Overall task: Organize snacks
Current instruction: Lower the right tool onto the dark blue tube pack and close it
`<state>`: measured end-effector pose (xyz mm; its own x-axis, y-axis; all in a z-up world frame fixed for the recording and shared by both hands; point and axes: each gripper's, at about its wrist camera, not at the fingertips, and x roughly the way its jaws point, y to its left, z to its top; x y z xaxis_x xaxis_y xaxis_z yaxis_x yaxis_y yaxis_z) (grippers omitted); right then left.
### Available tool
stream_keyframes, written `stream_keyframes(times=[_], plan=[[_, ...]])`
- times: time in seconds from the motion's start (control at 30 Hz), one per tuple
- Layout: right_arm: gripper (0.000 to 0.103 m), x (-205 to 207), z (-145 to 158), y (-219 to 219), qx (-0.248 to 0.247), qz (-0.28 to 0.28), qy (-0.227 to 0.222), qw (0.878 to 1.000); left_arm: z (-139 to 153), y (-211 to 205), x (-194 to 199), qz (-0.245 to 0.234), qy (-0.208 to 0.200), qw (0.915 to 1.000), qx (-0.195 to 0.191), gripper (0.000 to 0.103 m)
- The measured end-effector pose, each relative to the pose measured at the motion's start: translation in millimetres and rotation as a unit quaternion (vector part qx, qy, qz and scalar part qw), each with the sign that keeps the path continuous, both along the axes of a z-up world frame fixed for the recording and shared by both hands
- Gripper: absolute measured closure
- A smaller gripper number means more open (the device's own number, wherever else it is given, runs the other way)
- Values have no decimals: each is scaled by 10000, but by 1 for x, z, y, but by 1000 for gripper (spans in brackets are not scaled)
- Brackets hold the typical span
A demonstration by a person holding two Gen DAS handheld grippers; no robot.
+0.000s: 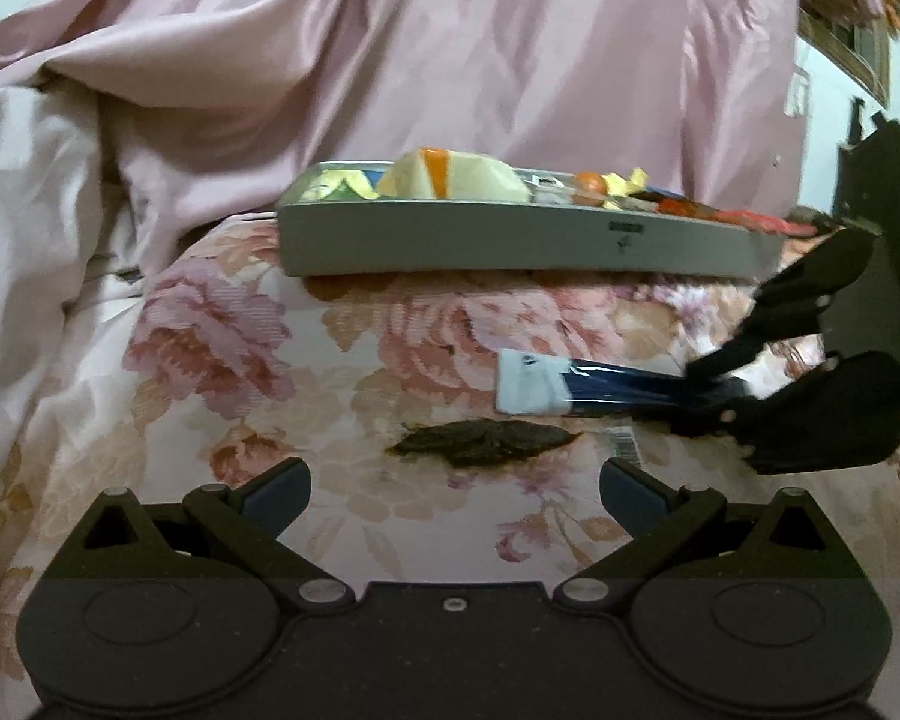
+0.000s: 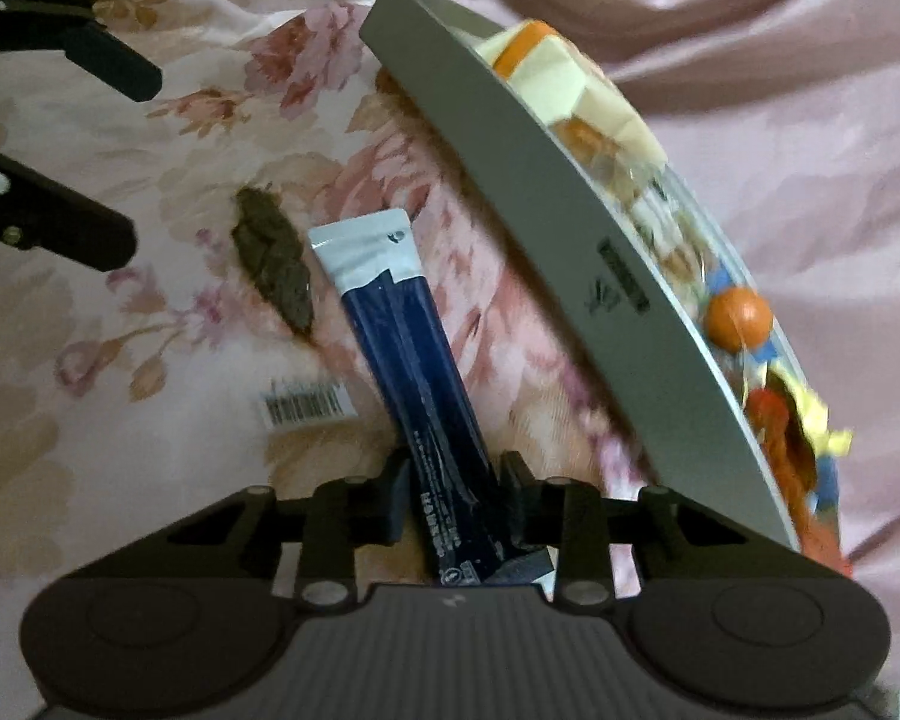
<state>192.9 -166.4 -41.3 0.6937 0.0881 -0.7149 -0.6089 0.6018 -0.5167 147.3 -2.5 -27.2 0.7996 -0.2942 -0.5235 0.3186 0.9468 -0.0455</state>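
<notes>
We are seeing dim, soft indoor light, fisheye bending at dark corners, and motion blur smearing the gray tray.

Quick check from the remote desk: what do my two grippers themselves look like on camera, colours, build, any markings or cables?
Both match. The left gripper and right gripper are matte black plastic, with a wide body showing two round raised discs, a ribbed centre panel and silver rivets at the linkage joints. The left fingers carry dark bluish pads. A small pale logo sits on the right body. No cables, sleeves or hands are visible.

Glossy blue stick pack — matt grey tray on floral cloth
</notes>
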Motion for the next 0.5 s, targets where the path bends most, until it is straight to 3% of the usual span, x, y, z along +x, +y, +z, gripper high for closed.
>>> stream_keyframes(times=[0.23,0.27,0.37,0.5], plan=[[69,-37,9,-39,799,-672,778,9915,-2,-18,3,-147,201,9994,253,1],[69,-42,10,-44,970,-746,885,9885,0,-19,7,-75,304,9994,148,1],[69,-55,10,-60,1449,-927,1176,9781,7,-21,24,94,872,9941,-634,1],[68,-65,5,-69,1677,-873,1120,9755,6,-33,48,973,1459,9812,-803,1]])
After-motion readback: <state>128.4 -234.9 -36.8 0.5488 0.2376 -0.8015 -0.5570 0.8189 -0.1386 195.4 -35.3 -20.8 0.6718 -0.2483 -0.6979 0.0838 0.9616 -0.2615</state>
